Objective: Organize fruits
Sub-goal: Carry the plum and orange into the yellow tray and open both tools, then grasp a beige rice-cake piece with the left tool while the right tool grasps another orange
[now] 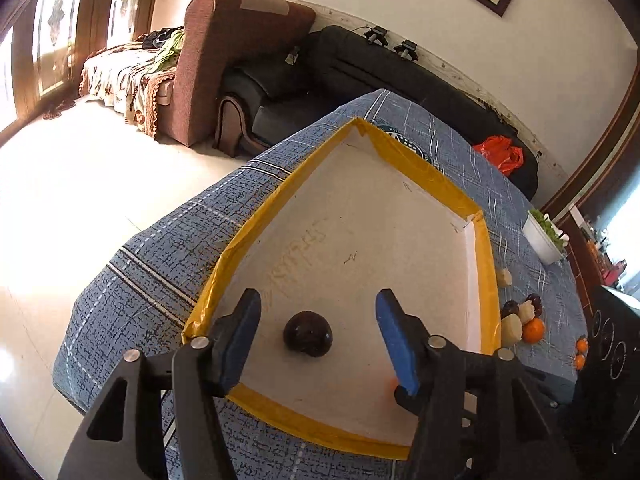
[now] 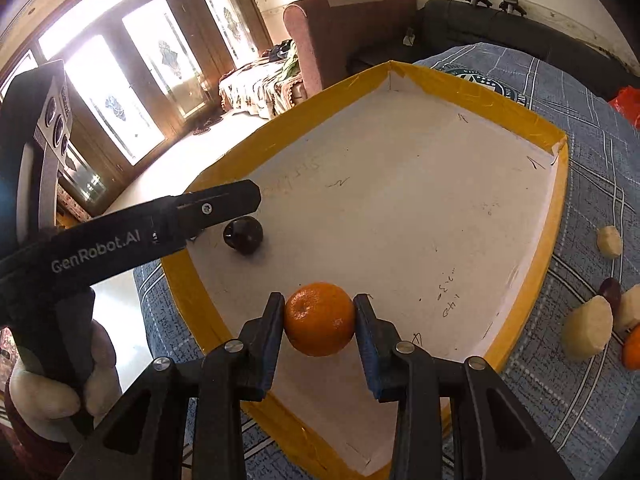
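Gripping an orange [image 2: 319, 319] at its widest sides above the tray [image 2: 558, 216], the right gripper [image 2: 319, 322] clamped firm, probably rollable fruit, while the left gripper [image 1: 318, 312] stood apart around a dark fruit [image 1: 308, 333].

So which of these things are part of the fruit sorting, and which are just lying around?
Part of the job:
- yellow-edged tray
- dark fruit lying in it
- orange held in the right gripper
- left gripper, open
- loose fruits on the tablecloth

Just lying about:
- white planter
- red bag
- sofa
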